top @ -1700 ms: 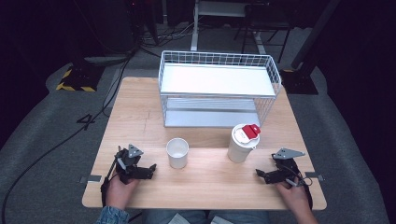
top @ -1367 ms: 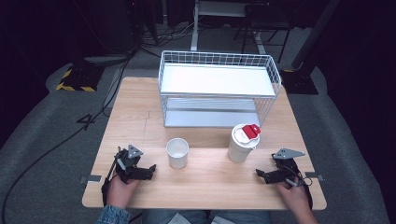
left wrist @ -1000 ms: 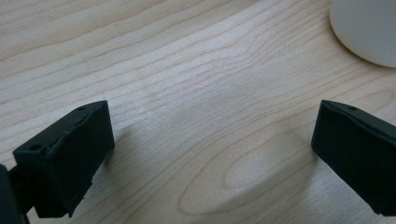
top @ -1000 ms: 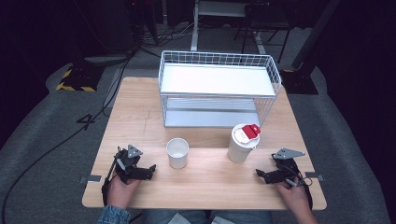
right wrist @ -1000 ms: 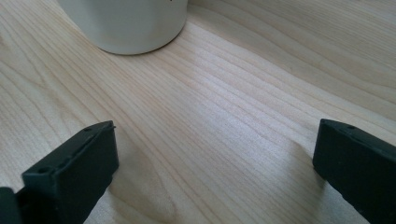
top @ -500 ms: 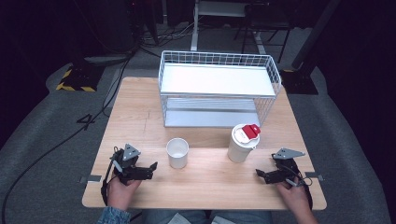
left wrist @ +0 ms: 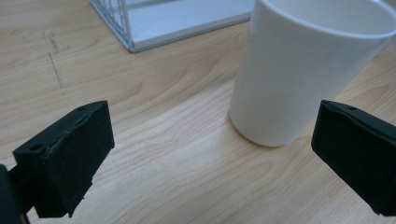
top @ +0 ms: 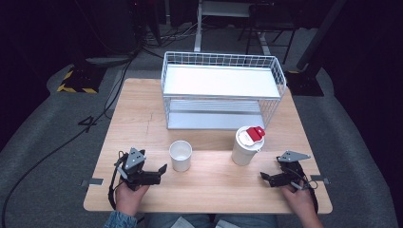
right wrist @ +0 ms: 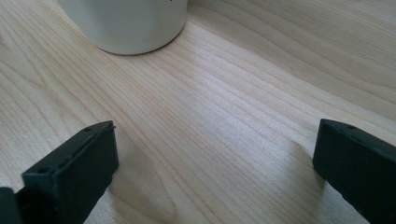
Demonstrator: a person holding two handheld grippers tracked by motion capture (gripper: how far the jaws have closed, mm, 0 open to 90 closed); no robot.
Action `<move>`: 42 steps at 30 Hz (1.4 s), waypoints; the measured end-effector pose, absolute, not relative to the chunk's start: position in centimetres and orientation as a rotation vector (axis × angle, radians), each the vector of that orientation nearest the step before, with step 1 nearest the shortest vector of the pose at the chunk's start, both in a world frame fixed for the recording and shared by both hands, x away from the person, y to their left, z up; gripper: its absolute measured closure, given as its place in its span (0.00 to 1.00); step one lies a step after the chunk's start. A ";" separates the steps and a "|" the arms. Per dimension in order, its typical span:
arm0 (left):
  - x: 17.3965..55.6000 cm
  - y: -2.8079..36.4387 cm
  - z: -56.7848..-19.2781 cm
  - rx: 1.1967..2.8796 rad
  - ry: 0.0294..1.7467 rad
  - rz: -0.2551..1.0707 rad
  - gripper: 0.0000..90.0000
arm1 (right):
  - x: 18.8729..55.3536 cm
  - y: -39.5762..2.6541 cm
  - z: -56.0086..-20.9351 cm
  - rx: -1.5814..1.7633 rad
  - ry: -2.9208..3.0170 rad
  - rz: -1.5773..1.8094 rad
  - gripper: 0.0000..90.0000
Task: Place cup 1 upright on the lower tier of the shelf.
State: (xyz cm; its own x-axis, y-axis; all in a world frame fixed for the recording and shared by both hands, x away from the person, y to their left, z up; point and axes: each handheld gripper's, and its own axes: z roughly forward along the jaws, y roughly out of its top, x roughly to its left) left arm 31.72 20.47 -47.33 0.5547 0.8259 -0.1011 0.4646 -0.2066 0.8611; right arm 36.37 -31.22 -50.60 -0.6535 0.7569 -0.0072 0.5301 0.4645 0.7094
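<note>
Looks like nothing's been grabbed yet. Left gripper (top: 162,171) sits spread wide, just left of the open white cup (top: 180,155); right gripper (top: 264,177) is spread too, near the lidded cup (top: 246,145). My guess: the next move is closing in on a cup.

Table layout from above

Rack (top: 223,90) sits at the back of the table (top: 142,109), open cup (top: 180,156) front-left of it, lidded cup (top: 247,145) front-right, grippers near the front edge outside each cup
</note>
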 end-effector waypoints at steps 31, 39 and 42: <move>33.8 15.8 -47.8 1.860 0.953 0.333 0.04 | 36.4 -31.2 -50.6 1.099 2.390 0.988 0.00; 34.6 14.9 -48.5 1.887 0.968 0.331 0.10 | 36.4 -31.2 -50.6 1.105 2.387 0.987 0.00; 34.8 14.7 -48.7 1.897 0.967 0.332 0.10 | 36.4 -31.2 -50.6 1.106 2.386 0.989 0.00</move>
